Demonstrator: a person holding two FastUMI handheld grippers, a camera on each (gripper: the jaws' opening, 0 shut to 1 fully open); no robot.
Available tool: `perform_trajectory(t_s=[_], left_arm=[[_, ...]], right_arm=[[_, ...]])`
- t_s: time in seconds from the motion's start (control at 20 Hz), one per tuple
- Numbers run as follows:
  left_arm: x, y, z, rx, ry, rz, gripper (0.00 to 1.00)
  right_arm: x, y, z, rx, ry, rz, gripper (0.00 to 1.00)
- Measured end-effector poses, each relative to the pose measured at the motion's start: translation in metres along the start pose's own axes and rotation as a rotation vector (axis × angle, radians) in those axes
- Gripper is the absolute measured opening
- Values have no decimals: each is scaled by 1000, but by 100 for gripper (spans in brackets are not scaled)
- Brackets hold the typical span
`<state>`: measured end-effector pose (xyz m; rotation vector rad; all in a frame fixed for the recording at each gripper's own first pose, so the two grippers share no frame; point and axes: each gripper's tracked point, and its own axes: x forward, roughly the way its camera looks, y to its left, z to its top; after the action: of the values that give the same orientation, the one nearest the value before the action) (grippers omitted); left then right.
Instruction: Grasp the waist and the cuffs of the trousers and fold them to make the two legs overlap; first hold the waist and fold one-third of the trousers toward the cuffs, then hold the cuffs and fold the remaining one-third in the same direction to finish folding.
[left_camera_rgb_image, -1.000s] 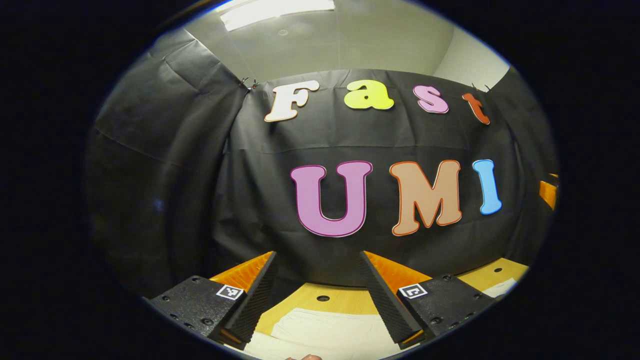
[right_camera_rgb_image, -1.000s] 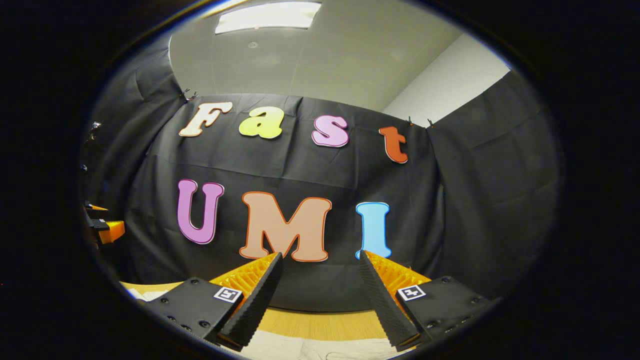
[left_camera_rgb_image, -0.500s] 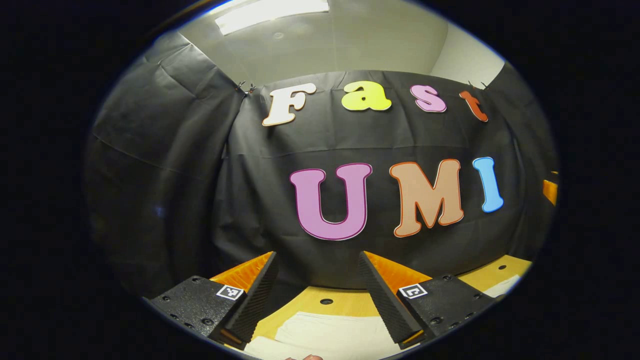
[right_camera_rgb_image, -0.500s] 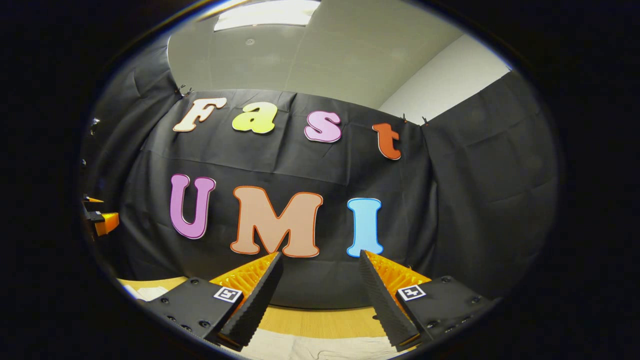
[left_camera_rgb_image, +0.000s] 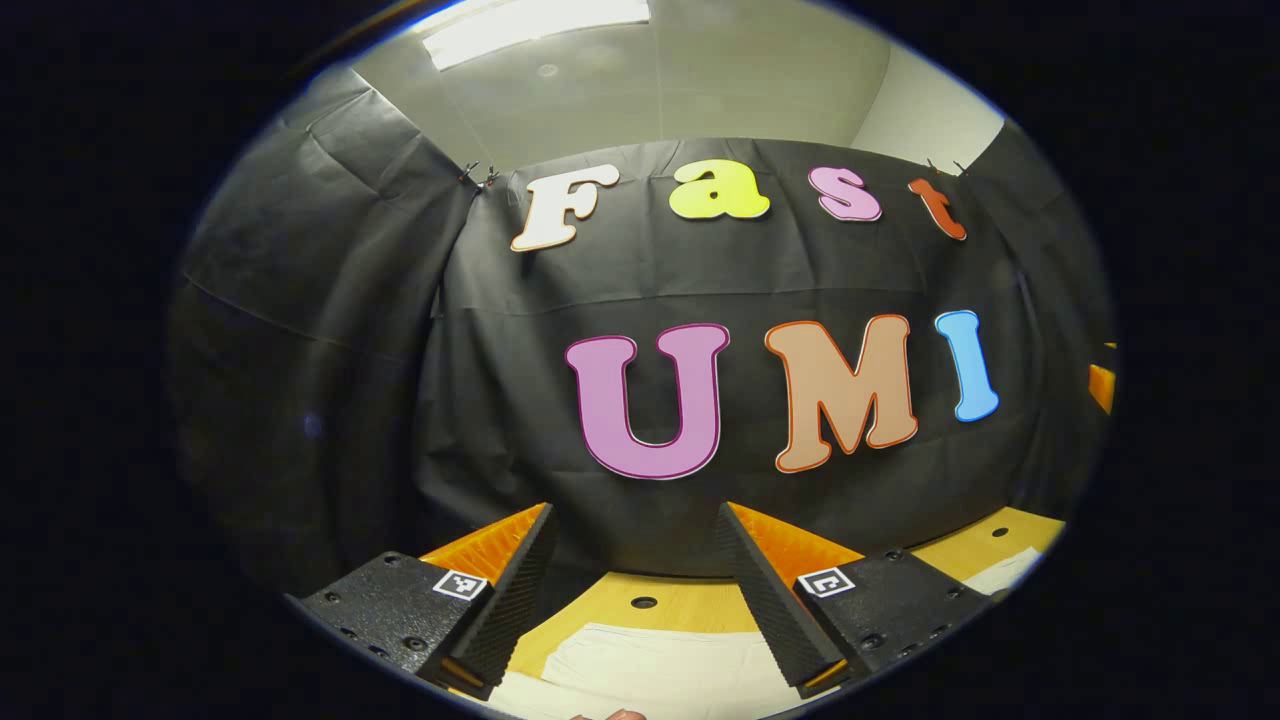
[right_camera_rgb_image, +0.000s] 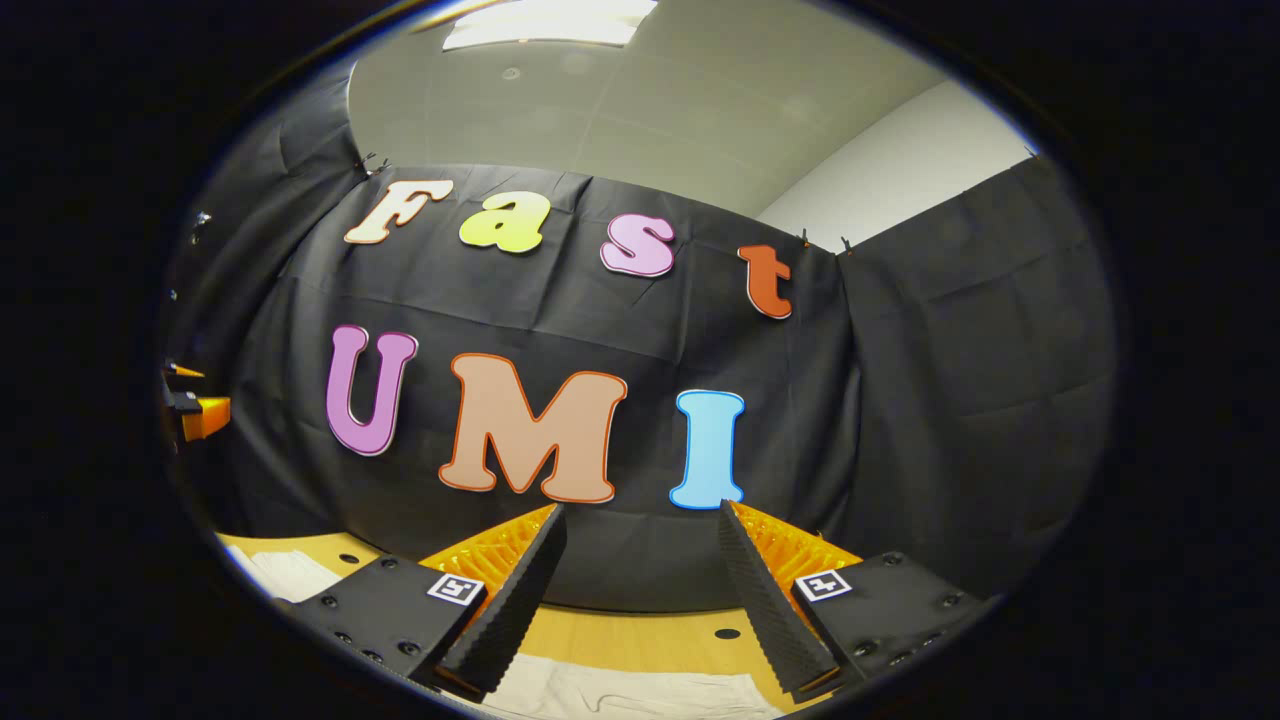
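Since 1 s ago both views shifted a little: right gripper view tilted, so more tabletop and a hole show at its bottom; left gripper view slid slightly sideways. Trousers (left_camera_rgb_image: 660, 670), 1 pale garment, lie flat on the wood table (left_camera_rgb_image: 690, 605) below and between the fingers in left gripper view; in right gripper view the trousers (right_camera_rgb_image: 620, 692) lie under that gripper too, w/ another pale patch at far left. Left gripper (left_camera_rgb_image: 632, 590): 2 fingers wide apart, nothing held, above the cloth. Right gripper (right_camera_rgb_image: 640, 595): 2 fingers wide apart, nothing held. Table holes: 2 in left gripper view, 2 in right gripper view. Other gripper's tip shows at each view's edge. Black booth wall (right_camera_rgb_image: 960, 380) behind; 1 ceiling light (right_camera_rgb_image: 550, 20).
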<state>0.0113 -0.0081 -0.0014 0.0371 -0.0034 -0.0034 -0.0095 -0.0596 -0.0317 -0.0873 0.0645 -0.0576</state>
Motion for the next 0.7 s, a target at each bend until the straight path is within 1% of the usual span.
perform_trajectory(t_s=[0.3, 0.65, 0.7], left_arm=[[-7, -10, -6, -19, 18, 8, 96], [-13, -30, -11, -27, 33, 9, 96], [-14, -34, -12, -27, 36, 7, 96]], right_arm=[[-10, -36, -27, -181, 39, 21, 97], [-31, -63, -78, -358, 145, 111, 98], [-36, -70, -89, -384, 161, 122, 97]])
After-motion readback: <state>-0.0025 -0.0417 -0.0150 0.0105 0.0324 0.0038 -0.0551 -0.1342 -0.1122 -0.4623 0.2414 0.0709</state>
